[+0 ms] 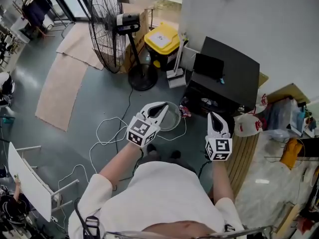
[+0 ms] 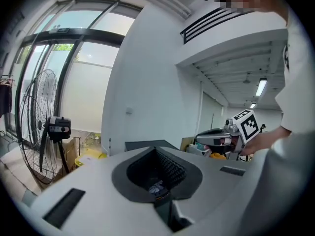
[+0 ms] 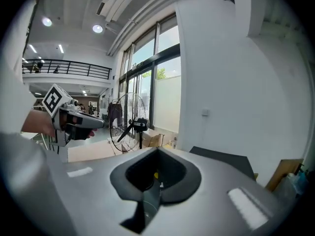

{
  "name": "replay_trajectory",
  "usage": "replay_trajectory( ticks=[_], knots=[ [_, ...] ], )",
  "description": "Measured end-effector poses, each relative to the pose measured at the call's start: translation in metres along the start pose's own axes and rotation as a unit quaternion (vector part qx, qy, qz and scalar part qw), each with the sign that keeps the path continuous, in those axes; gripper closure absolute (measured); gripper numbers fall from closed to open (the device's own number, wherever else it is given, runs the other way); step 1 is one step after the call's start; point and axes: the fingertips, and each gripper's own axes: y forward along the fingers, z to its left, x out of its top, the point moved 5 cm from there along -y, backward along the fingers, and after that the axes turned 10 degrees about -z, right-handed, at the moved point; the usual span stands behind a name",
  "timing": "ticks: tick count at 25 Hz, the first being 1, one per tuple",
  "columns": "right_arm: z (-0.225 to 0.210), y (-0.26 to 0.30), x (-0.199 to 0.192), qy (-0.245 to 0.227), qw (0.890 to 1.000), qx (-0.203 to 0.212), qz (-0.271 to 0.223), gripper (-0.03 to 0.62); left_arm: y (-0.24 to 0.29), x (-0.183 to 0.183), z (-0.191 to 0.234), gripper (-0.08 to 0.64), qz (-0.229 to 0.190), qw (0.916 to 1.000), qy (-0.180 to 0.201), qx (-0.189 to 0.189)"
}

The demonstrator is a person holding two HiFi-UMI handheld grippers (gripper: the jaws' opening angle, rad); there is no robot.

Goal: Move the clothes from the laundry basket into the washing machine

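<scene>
Yellow on the bin lid (image 1: 162, 36), black below it. Black over the fan (image 1: 107, 26) and the boxy unit (image 1: 234, 71). Dull grey on the floor (image 1: 99, 103), beige on the mats (image 1: 60, 91). White on left gripper (image 1: 160, 107) and right gripper (image 1: 214, 117), with black-and-white square markers on the cubes.

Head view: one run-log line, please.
left white two-jaw tool: shut, empty | right white two-jaw tool: shut, empty | both held up, apart
</scene>
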Motion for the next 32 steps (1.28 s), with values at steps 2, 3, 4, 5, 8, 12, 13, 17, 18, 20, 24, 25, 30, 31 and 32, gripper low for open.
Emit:
replay_trajectory(
  ticks=[2, 3, 4, 5, 8, 12, 13, 17, 18, 20, 24, 25, 30, 31, 32],
  knots=[
    [0.001, -0.005, 0.012, 0.005, 1.0, 0.001, -0.01, 0.581, -0.006, 0.01, -0.003, 0.554, -0.006, 0.9999, 0.008, -0.002],
    [0.001, -0.006, 0.018, 0.004, 1.0, 0.001, -0.016, 0.581, -0.006, 0.014, -0.002, 0.554, -0.009, 0.9999, 0.013, -0.002],
    [0.0, -0.007, 0.023, 0.002, 1.0, 0.0, -0.022, 0.581, -0.006, 0.017, 0.0, 0.554, -0.012, 0.9998, 0.014, -0.001],
    [0.0, -0.008, 0.027, 0.001, 1.0, 0.0, -0.027, 0.581, -0.005, 0.021, 0.001, 0.554, -0.014, 0.9998, 0.014, -0.001],
    [0.001, -0.012, 0.038, 0.0, 0.999, 0.006, -0.038, 0.581, -0.001, 0.033, 0.003, 0.554, -0.028, 0.9994, 0.019, -0.004],
    [-0.009, -0.015, 0.053, -0.007, 0.998, -0.003, -0.057, 0.581, 0.01, 0.046, 0.006, 0.554, -0.042, 0.9986, 0.031, -0.007],
    [-0.012, -0.015, 0.055, -0.008, 0.998, -0.008, -0.06, 0.581, 0.012, 0.048, 0.006, 0.554, -0.045, 0.9984, 0.035, -0.008],
    [-0.024, -0.021, 0.061, -0.021, 0.998, -0.023, -0.06, 0.581, 0.016, 0.052, 0.004, 0.554, -0.047, 0.9978, 0.045, -0.011],
    [-0.026, -0.024, 0.061, -0.022, 0.998, -0.025, -0.059, 0.581, 0.017, 0.051, 0.003, 0.554, -0.047, 0.9978, 0.044, -0.012],
    [-0.029, -0.029, 0.059, -0.019, 0.998, -0.029, -0.058, 0.581, 0.016, 0.05, 0.002, 0.554, -0.047, 0.998, 0.041, -0.011],
    [-0.031, -0.03, 0.056, -0.02, 0.998, -0.03, -0.053, 0.581, 0.021, 0.05, 0.002, 0.554, -0.051, 0.9981, 0.033, -0.011],
    [-0.032, -0.031, 0.057, -0.022, 0.998, -0.03, -0.053, 0.581, 0.023, 0.051, 0.001, 0.554, -0.052, 0.998, 0.033, -0.012],
    [-0.034, -0.03, 0.057, -0.027, 0.998, -0.032, -0.056, 0.581, 0.03, 0.048, -0.003, 0.554, -0.054, 0.9978, 0.033, -0.02],
    [-0.034, -0.029, 0.057, -0.029, 0.997, -0.033, -0.056, 0.581, 0.031, 0.048, -0.003, 0.554, -0.054, 0.9978, 0.032, -0.021],
    [-0.034, -0.028, 0.058, -0.031, 0.997, -0.033, -0.057, 0.581, 0.032, 0.047, -0.003, 0.554, -0.054, 0.9978, 0.031, -0.023]
  ],
)
